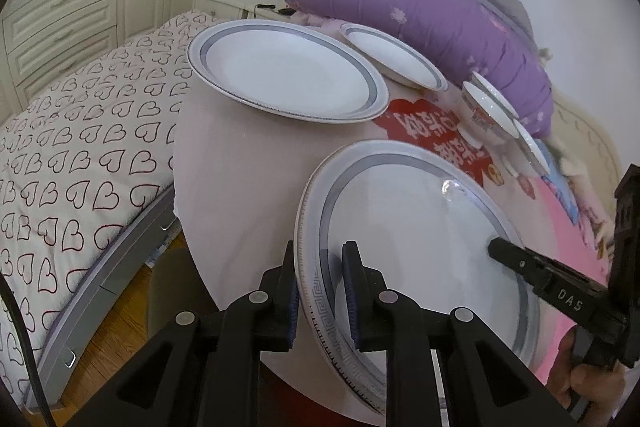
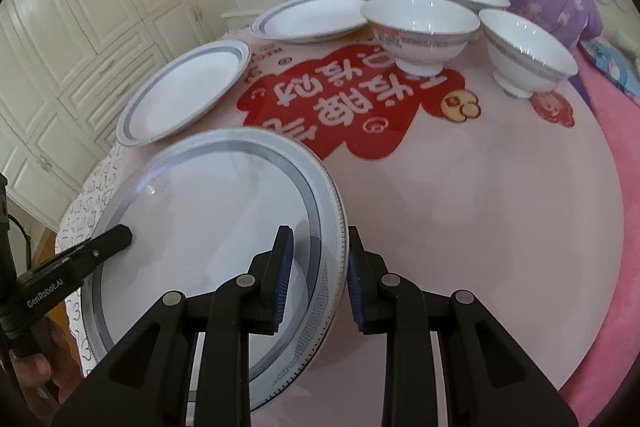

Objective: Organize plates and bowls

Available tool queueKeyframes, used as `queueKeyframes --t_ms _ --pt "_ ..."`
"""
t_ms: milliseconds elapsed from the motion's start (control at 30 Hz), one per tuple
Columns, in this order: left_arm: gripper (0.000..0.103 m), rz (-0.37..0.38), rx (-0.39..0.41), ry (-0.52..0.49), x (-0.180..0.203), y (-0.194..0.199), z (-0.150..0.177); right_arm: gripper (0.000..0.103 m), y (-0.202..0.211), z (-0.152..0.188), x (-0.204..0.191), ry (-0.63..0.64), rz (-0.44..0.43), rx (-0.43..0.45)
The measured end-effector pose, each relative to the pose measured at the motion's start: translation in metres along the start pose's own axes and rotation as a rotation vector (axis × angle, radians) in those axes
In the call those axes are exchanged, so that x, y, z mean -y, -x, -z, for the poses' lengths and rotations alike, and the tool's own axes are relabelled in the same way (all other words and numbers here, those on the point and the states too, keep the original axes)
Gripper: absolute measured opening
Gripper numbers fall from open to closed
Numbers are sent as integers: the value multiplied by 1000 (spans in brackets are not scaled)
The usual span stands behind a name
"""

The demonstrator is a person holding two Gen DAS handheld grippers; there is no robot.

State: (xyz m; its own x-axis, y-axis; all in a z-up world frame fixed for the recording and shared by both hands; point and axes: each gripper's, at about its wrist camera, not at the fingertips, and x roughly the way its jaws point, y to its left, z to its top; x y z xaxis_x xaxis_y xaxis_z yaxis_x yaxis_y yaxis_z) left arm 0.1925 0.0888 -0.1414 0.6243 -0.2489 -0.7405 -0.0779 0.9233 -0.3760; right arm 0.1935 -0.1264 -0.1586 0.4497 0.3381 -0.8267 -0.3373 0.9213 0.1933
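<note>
Clearly mid-carry: both grippers hold one large plate by opposite rims, above the near part of the round table. Left gripper is clamped narrow on its left rim; right gripper straddles the right rim, apparently gripping it.

Judged next move: bring it over the second plate, which lies just beyond it on the table, level it, then lower and let go with both together.

Held plate: white, glossy, grey band, key-pattern border, tilted. Third plate lies farther back; three bowls stand upright to the right of it.
</note>
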Motion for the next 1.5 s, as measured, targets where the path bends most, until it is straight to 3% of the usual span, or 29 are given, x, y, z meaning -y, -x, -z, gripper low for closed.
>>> queueKeyframes --t_ms 767,1033,1067,1100,1133,1167,1200,1333,1500 --pt "16 10 -5 10 -2 -1 1 26 0 6 -2 11 -5 -9" --pt "19 -20 18 -10 1 5 -1 30 14 0 -1 7 11 34" --pt "27 -25 32 -18 3 8 -1 37 16 -1 0 5 13 39" --pt "42 -30 46 -21 4 12 -2 44 18 -2 0 2 15 47" --pt "53 -37 61 -21 4 17 -2 65 21 -3 2 -5 14 62" --pt "73 -49 92 -18 4 23 -2 81 24 -4 3 -10 9 74" --pt "84 -59 121 -16 3 29 -2 85 28 -5 3 -13 3 92" --pt "99 -88 199 -14 5 50 -5 103 40 -10 3 -17 3 135" --pt "102 -150 260 -30 14 71 -7 103 55 -18 0 -24 4 175"
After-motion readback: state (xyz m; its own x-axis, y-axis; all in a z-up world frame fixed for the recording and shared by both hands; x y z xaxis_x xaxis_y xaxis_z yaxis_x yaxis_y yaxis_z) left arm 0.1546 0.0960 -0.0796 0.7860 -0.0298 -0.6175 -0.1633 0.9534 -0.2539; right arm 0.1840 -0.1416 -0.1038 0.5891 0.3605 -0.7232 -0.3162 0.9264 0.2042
